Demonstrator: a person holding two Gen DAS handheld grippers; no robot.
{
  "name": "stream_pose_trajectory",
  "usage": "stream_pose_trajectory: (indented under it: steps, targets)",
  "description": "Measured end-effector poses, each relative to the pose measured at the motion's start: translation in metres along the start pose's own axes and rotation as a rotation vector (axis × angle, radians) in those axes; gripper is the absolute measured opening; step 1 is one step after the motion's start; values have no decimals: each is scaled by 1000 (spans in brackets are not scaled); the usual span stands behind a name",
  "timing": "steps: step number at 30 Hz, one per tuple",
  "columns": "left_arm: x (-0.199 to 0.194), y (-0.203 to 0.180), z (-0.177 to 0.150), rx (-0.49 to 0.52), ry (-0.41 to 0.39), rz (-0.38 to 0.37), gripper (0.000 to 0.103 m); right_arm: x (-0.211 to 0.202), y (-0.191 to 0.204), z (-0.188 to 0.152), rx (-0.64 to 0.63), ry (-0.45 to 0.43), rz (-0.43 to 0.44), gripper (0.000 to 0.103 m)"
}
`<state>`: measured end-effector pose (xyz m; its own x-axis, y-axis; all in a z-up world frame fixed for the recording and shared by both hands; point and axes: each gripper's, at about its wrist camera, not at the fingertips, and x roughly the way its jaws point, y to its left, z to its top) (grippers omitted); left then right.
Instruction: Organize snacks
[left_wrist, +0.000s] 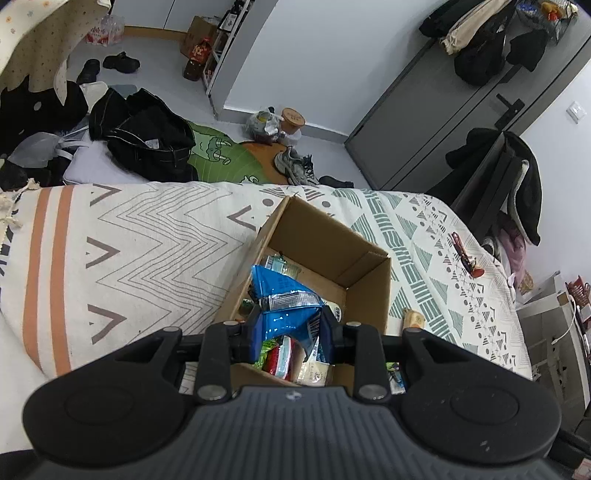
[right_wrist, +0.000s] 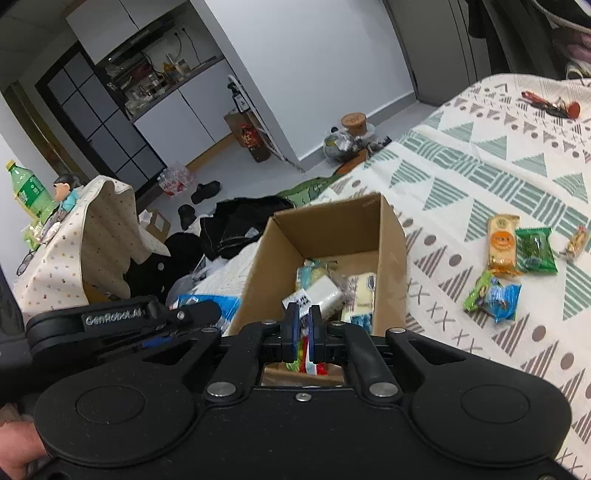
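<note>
Cardboard box (left_wrist: 325, 236) sits open on the bed (left_wrist: 147, 236), near its floor-side edge, w/ bare cover to its left. Left gripper (left_wrist: 290, 326) is over the box, jaws clamped on a blue snack bag (left_wrist: 284, 295). Right gripper (right_wrist: 303, 326) is above the near rim, jaws nearly together on a thin wrapper (right_wrist: 304, 308). Loose snacks (right_wrist: 517, 251) lie on the bed well apart from the box, to its right.

Blue packet (left_wrist: 284, 295), brown box (left_wrist: 332, 236), green-triangled bedspread (right_wrist: 480, 155).

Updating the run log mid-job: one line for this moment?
left gripper: shut on blue snack bag, over cardboard box | right gripper: shut on small packet | loose snacks: on bed
</note>
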<state>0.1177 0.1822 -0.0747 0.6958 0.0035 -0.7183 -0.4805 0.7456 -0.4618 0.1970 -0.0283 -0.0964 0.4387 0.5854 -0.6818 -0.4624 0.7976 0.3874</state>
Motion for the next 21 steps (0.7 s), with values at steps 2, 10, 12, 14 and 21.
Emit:
stream_pose_trajectory:
  steps: [2, 10, 12, 14, 21]
  targets:
    - [5, 0, -1, 7, 19, -2, 29, -1, -2, -7, 2, 29, 27, 9]
    - [8, 1, -1, -22, 76, 2, 50, 18, -7, -48, -4, 173, 34, 39]
    - [-2, 2, 1, -17, 51, 2, 52, 28, -7, -54, 2, 191, 28, 43]
    - [-10, 3, 3, -7, 40, 11, 52, 39, -4, -58, -4, 206, 13, 47]
    - [-23, 23, 9, -35, 23, 49, 52, 65, 13, -70, -36, 247, -21, 65]
